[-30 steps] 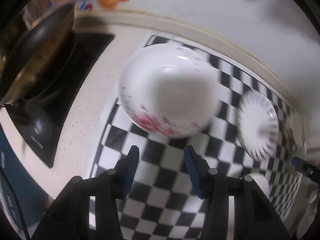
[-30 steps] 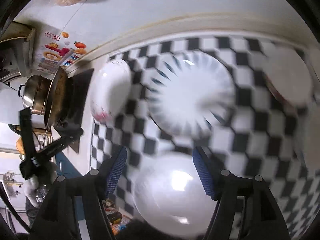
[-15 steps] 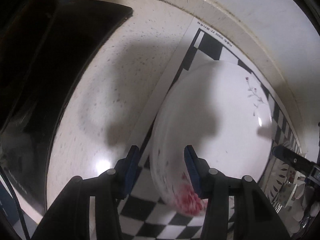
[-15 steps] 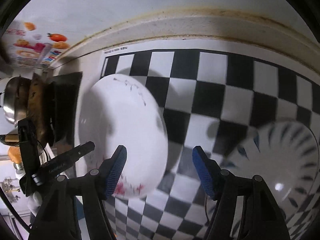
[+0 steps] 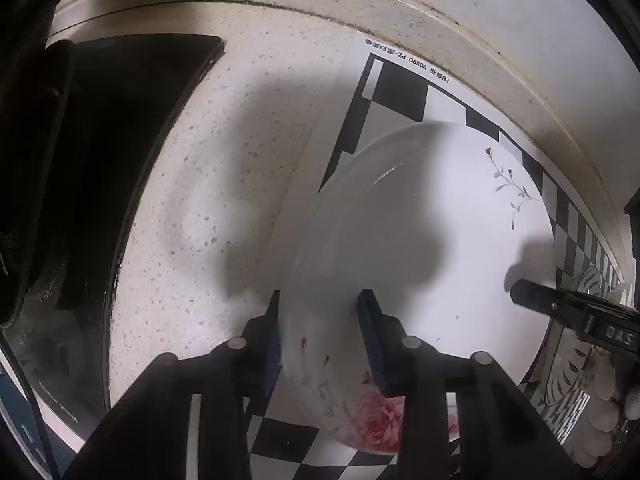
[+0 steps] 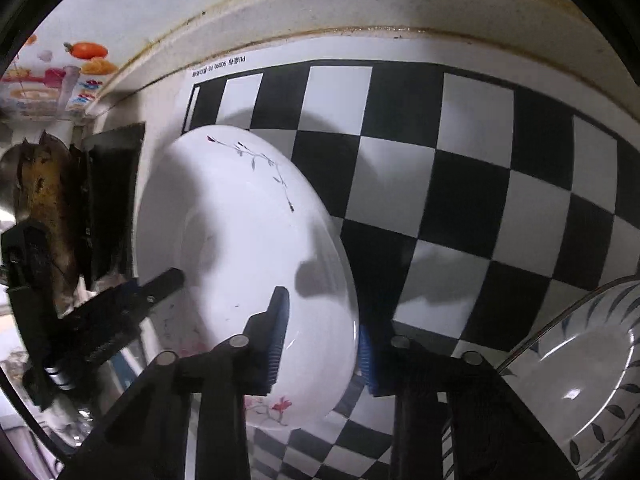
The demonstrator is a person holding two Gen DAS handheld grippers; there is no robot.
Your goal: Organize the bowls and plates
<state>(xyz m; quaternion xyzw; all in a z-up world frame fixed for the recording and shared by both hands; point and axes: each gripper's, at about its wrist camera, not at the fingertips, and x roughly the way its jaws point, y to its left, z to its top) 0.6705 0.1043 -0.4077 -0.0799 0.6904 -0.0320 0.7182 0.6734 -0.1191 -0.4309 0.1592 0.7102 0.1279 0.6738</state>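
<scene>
A white plate (image 5: 440, 240) with a red flower and grey sprigs lies on the checkered mat (image 5: 400, 88). My left gripper (image 5: 322, 320) points straight down at the plate's left rim; its jaws are closing, one blue pad outside the rim and one inside, both touching it. In the right wrist view the same plate (image 6: 240, 220) has my right gripper (image 6: 322, 332) closing on its right rim, pads against both sides. Each gripper shows in the other's view: the right gripper (image 5: 560, 308) and the left gripper (image 6: 160, 280).
A glass dish with dark leaf marks (image 6: 580, 360) stands right of the plate on the mat (image 6: 460, 160). A black stove top (image 5: 120, 140) and a worn pan (image 6: 44, 200) lie to the left. A raised ledge (image 6: 360, 8) and the wall bound the far side.
Both grippers came down and in onto the flowered plate from opposite sides. Their jaws have narrowed around its rim; half a second ago they stood wider.
</scene>
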